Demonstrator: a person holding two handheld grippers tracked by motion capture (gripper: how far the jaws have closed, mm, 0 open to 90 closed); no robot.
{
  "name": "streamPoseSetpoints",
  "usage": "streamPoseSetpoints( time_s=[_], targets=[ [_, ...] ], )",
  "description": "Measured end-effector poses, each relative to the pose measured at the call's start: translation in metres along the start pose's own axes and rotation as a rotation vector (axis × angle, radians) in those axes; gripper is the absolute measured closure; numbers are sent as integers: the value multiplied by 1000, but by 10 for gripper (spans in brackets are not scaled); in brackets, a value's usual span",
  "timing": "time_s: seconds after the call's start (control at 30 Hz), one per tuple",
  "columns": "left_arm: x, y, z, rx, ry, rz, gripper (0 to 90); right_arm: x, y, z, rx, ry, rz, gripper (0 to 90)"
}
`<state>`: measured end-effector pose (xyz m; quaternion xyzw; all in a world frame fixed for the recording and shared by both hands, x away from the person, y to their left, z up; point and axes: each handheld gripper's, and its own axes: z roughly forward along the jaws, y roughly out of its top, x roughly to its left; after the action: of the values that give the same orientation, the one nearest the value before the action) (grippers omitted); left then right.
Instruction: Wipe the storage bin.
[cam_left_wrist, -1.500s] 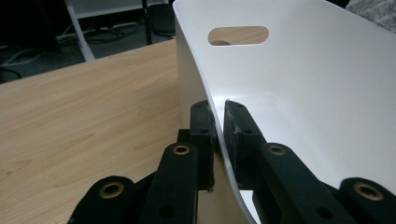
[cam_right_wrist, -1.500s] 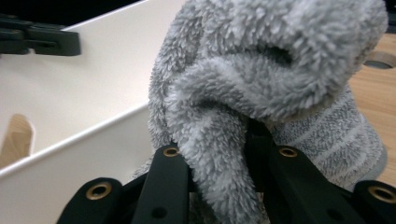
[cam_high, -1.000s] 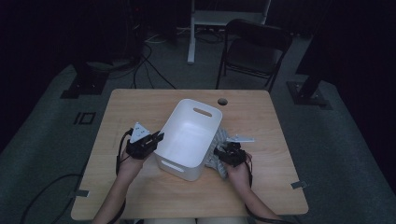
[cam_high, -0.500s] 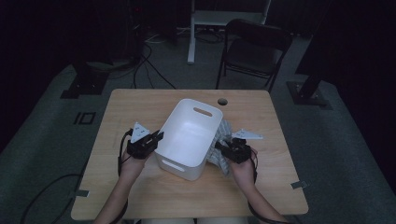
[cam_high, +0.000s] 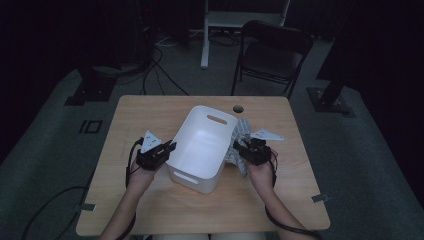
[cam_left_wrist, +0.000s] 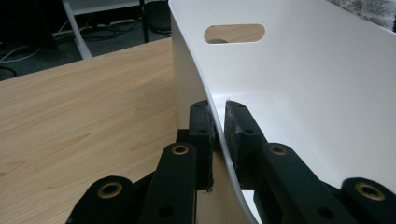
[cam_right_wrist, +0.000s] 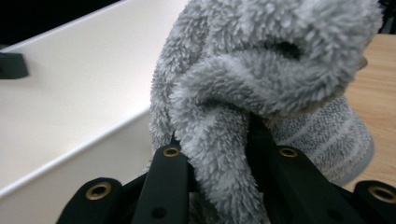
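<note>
The tabletop is the largest thing in the high view, one light wooden surface with a round cable hole near its 12 o'clock edge; its near edge is cut off by the frame, and the room around it is too dark to read beyond a folding chair at 12 o'clock.

On it stands one white bin, open side up, its long axis running from about 7 o'clock to 1 o'clock. Two slot handles show, one in each short wall (the near one faces the person). In the left hand-held gripper view the bin's far wall is cropped at the top and right.

One grey fluffy towel sits at the bin's 3 o'clock side, bunched against the outer wall and lifted partly off the wood. Its striped part hangs below; how much of it lies behind the bin cannot be made out. In the right hand-held gripper view the towel covers the jaw tips.

There are two grippers. The left hand-held gripper, at the bin's 9 o'clock, is clenched on the bin's thin long wall, one pad outside and one inside. The right hand-held gripper is clamped on a fold of the towel, at the bin's 3 o'clock rim.
</note>
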<state>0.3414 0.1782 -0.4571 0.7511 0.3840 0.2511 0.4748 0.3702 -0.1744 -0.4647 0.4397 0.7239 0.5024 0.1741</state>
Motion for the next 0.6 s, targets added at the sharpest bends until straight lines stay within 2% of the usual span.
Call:
streamPoseSetpoints(
  time_s=[0.47,0.6],
  targets=[
    [1,0,0,-3,-9,-5,816,-20,-29,33,128,-13,75,765],
    [1,0,0,-5,-8,-10,814,-27,-42,45,188,3,97,767]
  ],
)
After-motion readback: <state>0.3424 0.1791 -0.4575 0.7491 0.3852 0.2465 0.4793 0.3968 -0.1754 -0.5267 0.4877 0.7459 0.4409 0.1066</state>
